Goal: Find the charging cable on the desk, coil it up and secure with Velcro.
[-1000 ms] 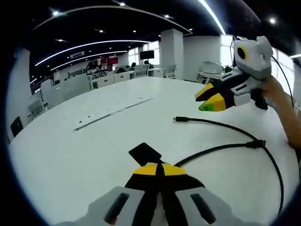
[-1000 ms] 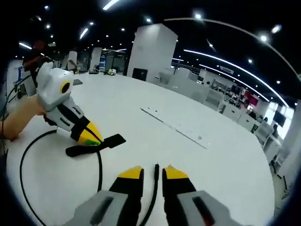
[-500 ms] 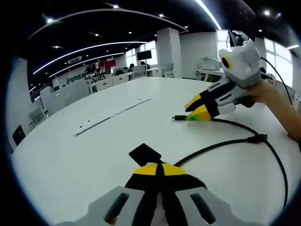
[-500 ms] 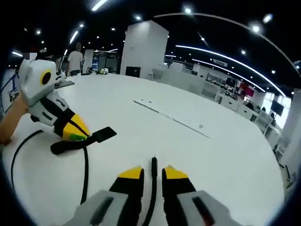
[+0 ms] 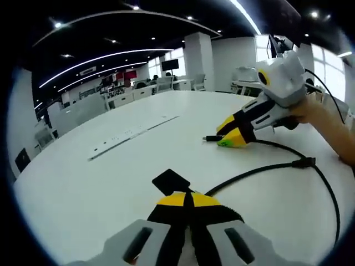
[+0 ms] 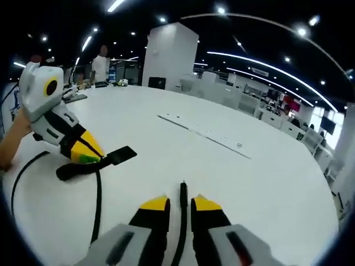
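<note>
The black charging cable (image 5: 266, 169) lies slack on the white worktop (image 5: 100, 183). The left hand-held gripper (image 5: 187, 200) pinches its Velcro strap (image 5: 171, 180); the right hand-held gripper (image 6: 180, 204) straddles the plug end with jaws parted. The cable looks light and limp, best taken near its ends.

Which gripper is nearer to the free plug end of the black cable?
Right. The right gripper has the plug end between its open jaws. The left gripper is far along the cable, shut on the Velcro strap.
</note>
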